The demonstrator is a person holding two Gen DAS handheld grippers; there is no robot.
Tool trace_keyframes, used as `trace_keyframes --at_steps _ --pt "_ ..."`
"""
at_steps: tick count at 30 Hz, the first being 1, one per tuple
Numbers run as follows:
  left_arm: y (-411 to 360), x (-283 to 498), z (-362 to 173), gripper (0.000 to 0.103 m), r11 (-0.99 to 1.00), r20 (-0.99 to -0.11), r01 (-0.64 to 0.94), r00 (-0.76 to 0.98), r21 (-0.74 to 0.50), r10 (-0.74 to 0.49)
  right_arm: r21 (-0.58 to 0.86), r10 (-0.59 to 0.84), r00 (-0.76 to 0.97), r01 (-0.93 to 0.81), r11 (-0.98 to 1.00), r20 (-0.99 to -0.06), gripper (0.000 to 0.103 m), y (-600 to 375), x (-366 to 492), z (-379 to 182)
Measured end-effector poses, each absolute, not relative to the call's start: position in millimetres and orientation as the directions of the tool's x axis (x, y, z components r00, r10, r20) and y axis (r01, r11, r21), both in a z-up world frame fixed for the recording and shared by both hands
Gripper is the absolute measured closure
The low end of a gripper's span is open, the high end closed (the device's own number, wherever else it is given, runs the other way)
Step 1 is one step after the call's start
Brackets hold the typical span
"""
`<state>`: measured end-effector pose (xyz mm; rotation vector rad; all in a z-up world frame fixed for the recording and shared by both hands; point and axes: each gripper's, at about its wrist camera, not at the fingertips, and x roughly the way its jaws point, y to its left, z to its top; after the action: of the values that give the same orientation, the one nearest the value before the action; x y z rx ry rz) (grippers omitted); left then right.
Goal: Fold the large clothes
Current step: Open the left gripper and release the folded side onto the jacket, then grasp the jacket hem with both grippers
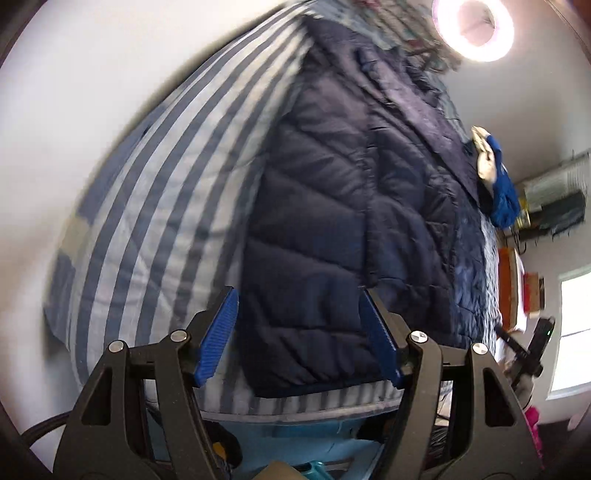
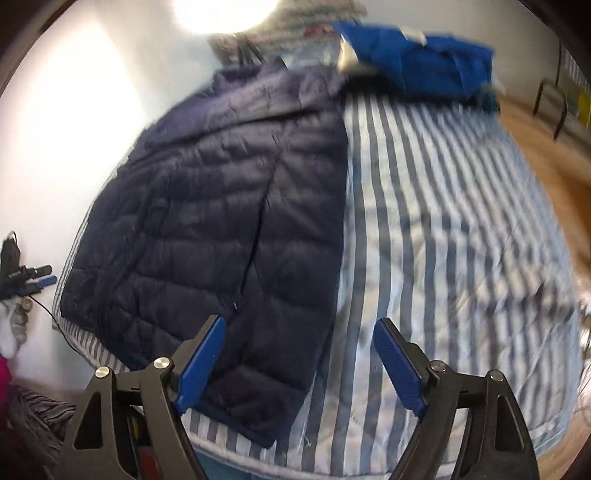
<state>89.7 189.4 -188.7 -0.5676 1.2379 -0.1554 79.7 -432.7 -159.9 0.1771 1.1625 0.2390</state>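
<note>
A dark navy quilted puffer jacket (image 1: 332,206) lies flat on a blue and white striped bed (image 1: 155,221); it also shows in the right wrist view (image 2: 221,221), on the left part of the bed (image 2: 443,221). My left gripper (image 1: 299,295) is open and empty, hovering above the jacket's hem near the bed's front edge. My right gripper (image 2: 299,325) is open and empty, above the jacket's lower right corner. Both views are motion blurred.
A bright blue garment (image 2: 417,62) lies bunched at the far end of the bed, also visible in the left wrist view (image 1: 500,188). A ring light (image 1: 472,26) shines against the white wall. Wooden floor (image 2: 546,155) lies right of the bed. A tripod stand (image 2: 18,273) stands at the left.
</note>
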Motion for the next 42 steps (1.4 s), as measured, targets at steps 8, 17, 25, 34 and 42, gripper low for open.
trace_keyframes --at_steps 8,17,25,34,42 --pt "189 90 -221 0.033 0.831 -0.849 -0.218 0.274 -0.512 -0.451 0.392 0.375 0.268 0.011 0.920 -0.887 0.026 -446 82 -202" --pt "157 101 -217 0.094 0.861 -0.860 -0.150 0.258 -0.486 -0.440 0.396 0.401 0.225 -0.067 0.916 -0.888 0.042 -418 88 -211" --pt "139 98 -169 0.100 0.862 -0.806 -0.054 0.388 -0.504 -0.448 0.434 0.458 0.224 -0.150 0.888 -0.860 0.098 -392 87 -192" --pt "152 70 -128 0.101 0.834 -0.738 -0.042 0.493 -0.550 -0.461 0.449 0.490 0.374 -0.196 0.872 -0.788 0.101 -405 63 -126" --pt "173 48 -84 0.101 0.805 -0.673 -0.015 0.558 -0.593 -0.485 0.500 0.548 0.431 -0.230 0.835 -0.716 0.102 -419 41 -81"
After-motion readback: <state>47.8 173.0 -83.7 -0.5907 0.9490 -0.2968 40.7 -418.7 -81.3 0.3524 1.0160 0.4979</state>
